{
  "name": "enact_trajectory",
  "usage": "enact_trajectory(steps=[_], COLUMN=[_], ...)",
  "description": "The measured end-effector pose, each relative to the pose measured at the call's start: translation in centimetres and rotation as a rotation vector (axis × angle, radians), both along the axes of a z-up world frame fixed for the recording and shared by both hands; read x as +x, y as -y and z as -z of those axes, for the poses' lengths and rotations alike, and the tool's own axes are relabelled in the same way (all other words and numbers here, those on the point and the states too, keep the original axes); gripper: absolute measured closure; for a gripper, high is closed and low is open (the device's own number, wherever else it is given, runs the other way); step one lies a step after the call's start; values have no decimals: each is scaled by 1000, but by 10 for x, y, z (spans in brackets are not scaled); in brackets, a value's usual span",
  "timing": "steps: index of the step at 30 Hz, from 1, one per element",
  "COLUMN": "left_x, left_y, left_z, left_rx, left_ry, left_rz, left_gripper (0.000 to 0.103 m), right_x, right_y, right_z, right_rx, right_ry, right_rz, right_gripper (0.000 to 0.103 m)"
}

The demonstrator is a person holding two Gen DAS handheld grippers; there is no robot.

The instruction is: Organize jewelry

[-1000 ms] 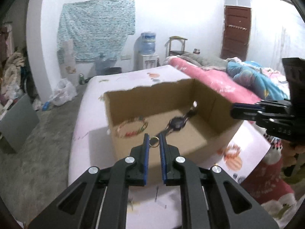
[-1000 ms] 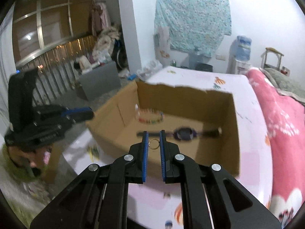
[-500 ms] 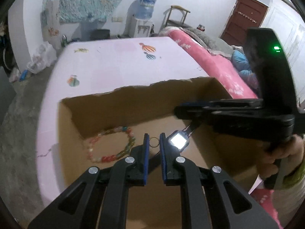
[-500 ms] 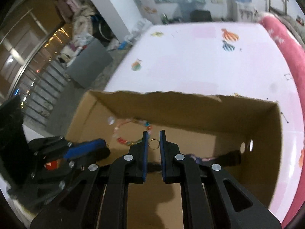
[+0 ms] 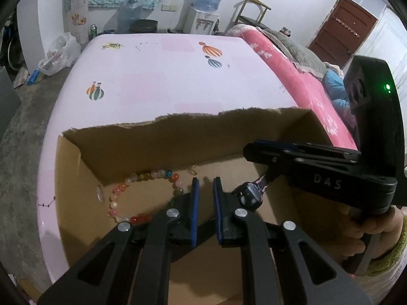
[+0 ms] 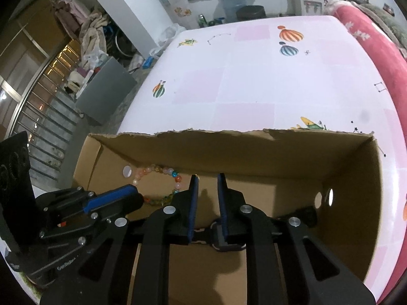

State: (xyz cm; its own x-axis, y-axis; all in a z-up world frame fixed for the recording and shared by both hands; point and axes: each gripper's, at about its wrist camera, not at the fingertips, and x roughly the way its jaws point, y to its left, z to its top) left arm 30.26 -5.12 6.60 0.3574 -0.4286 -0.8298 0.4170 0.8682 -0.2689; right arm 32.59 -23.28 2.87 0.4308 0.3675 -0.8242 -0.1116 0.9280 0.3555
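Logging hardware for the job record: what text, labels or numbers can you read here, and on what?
"DAS": side of the right gripper, whose fingers are opening with nothing between them.
Small lettering on the left gripper's body: too blurred to read.
Nothing else legible.

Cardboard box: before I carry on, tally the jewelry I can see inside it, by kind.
Bead bracelet: 1
Watch: 1
Small ring: 1
Total visible in the cardboard box: 3
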Motion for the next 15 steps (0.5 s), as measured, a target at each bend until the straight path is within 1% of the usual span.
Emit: enact_trajectory(steps=[4,9,11,13,15], left_x=[-1,-8,-14,-23,-36], left_y=[-4,-13,-18,-23,-31], left_z=[-3,-12,-18,-26,-35], left_rx=[-11,-32,-41,-52,-67], left_ry=[7,28,43,62,86], left_rz=[-10,-28,-30,-25,-17], left_gripper=[92,92,92,92,87], right_x=[0,-12,-18,-29,-42], right_y=[6,9,8,10,11], right_z=[-6,-18,-25,-35,-45], right_rx=[0,-15,-25,-30,-22], right_ry=[27,58,79,106,136], right_rz=[13,16,13,9,7], right_gripper=[84,76,70,69,67])
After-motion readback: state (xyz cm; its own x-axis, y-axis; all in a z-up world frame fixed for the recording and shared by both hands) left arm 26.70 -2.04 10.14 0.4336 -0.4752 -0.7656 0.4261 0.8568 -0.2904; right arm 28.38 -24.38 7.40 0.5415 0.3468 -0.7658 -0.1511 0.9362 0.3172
